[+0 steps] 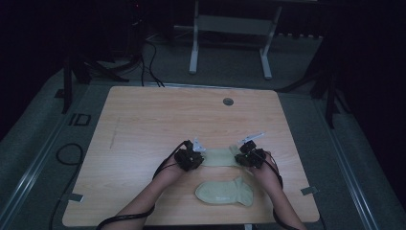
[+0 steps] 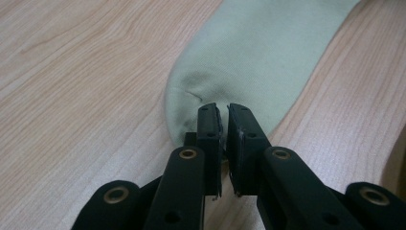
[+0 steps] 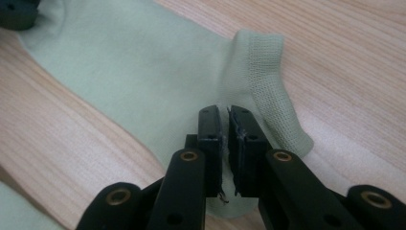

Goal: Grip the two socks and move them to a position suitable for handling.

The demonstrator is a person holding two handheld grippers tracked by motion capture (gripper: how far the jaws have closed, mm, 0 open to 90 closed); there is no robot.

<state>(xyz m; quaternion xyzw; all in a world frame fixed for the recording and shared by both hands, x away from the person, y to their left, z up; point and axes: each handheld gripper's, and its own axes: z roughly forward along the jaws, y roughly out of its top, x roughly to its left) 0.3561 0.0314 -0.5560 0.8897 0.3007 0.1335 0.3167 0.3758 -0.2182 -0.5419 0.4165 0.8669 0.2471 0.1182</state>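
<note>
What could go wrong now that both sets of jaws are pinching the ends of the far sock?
1. The left gripper pinches only the toe edge of the far sock, so the fabric may slip out if pulled.
2. The right gripper bites near the ribbed cuff; uneven tension could bunch the sock.
3. The near sock lies close below on the table, and a forearm might drag it.

A light wooden table with a round grommet occupies the frame centre. Grey carpeted floor surrounds it. A white metal stand sits at top centre. Black cables run at upper left. Surroundings are dark.
</note>
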